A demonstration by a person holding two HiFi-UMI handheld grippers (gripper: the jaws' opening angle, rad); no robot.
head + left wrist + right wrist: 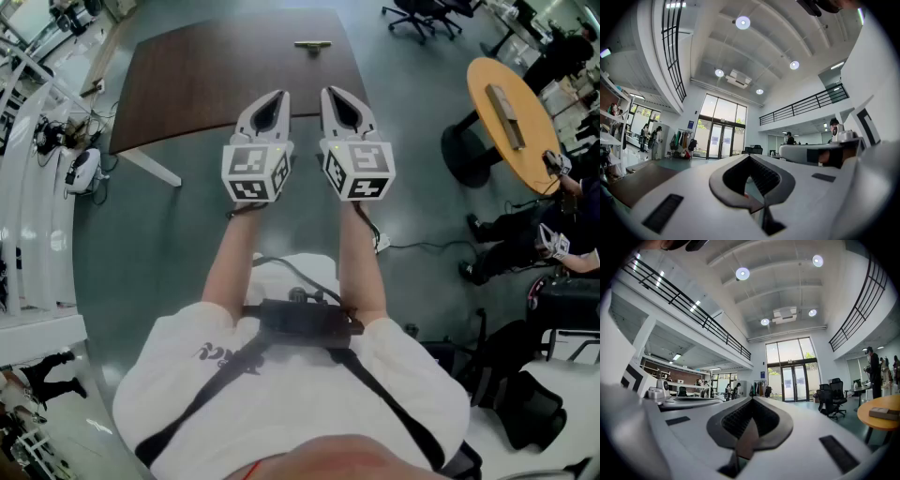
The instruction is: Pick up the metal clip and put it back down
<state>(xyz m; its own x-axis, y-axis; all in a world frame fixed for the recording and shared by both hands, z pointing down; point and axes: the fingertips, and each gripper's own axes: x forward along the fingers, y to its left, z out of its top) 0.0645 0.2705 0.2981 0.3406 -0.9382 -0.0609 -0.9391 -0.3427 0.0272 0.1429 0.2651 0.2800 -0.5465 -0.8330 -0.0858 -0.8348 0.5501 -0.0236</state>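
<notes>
Clip (312, 44) lies at the far edge of the table (206, 84), well apart from both grippers. Left gripper (277, 96) and right gripper (331, 92) are closed, empty and level. The clip is probably light, stiff and slippery — best pinched across its narrow middle.

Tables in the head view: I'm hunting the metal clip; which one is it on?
The dark brown rectangular table, with the small metal clip near its far edge; the round orange table carries a long grey-brown block.
</notes>
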